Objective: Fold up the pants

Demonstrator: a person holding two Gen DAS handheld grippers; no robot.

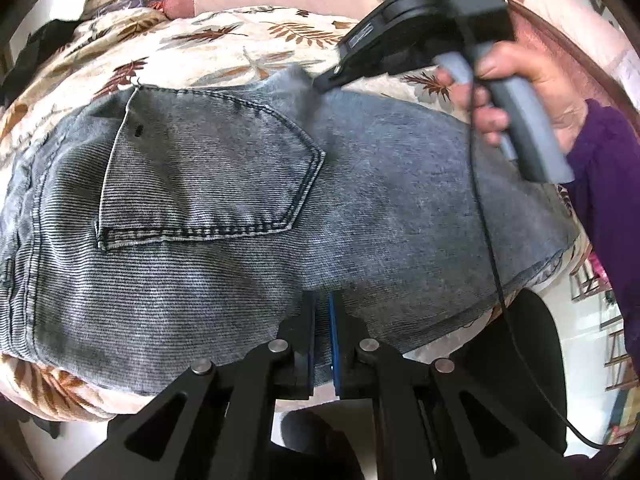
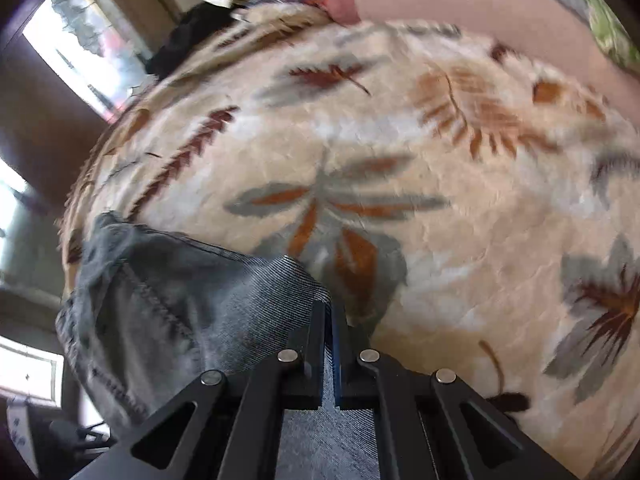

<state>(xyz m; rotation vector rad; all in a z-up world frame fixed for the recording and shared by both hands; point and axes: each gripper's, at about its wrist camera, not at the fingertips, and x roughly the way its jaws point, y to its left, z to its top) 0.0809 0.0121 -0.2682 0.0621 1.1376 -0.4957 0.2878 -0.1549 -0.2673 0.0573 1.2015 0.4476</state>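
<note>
While the pants [image 1: 224, 208] lie on the bed [image 2: 460, 208], my left claw [image 1: 322, 332] pinches their near edge and my right claw [image 2: 331, 344] their far edge.

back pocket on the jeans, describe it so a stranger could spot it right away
On the leaf-print blanket covering the bed lie grey-blue jeans, pinched by both grippers. The back pocket is the five-sided patch on their left half, outlined in double stitching, ending in a point.

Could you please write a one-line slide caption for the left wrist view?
Left gripper shut on the near edge of grey jeans on a leaf-print blanket; right gripper pinches the far edge.
</note>
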